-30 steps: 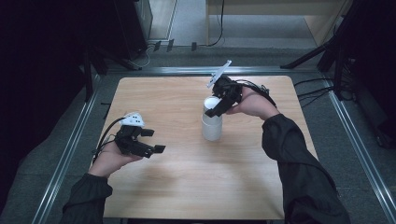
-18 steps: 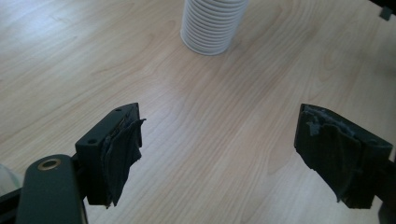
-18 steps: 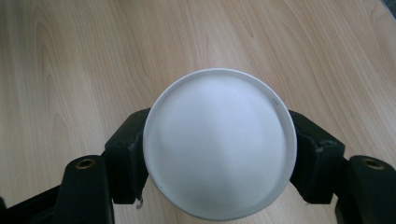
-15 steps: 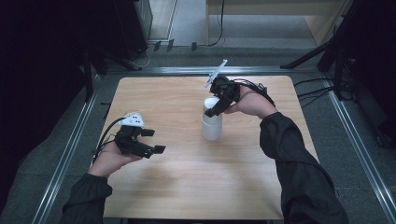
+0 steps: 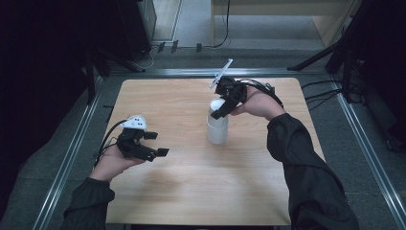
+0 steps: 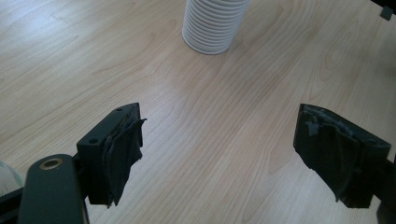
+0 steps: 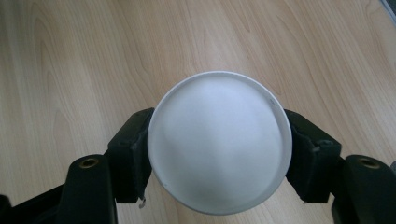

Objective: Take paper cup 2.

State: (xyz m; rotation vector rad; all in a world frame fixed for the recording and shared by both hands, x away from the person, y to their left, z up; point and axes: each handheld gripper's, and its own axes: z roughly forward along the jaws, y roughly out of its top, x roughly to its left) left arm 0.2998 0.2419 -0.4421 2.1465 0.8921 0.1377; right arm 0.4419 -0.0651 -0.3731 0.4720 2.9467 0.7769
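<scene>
A stack of white paper cups stands upside down near the middle of the wooden table. My right gripper comes down on it from above. Its jaws have just been closing, and its pads now press on both sides of the top cup, whose round white base faces the right gripper view. My left gripper is held at the table's left side, open, with nothing between its pads. Farther ahead in the left gripper view is the ribbed foot of the stack.
Metal rails run along the table's left and right sides and along its back. Cables and black stand legs lie on the floor behind and to the right. Bare wood lies between the two hands.
The right gripper's jaws have drawn in around the top of the cup stack. Both hands have stayed where they were, and the left gripper is unchanged.
</scene>
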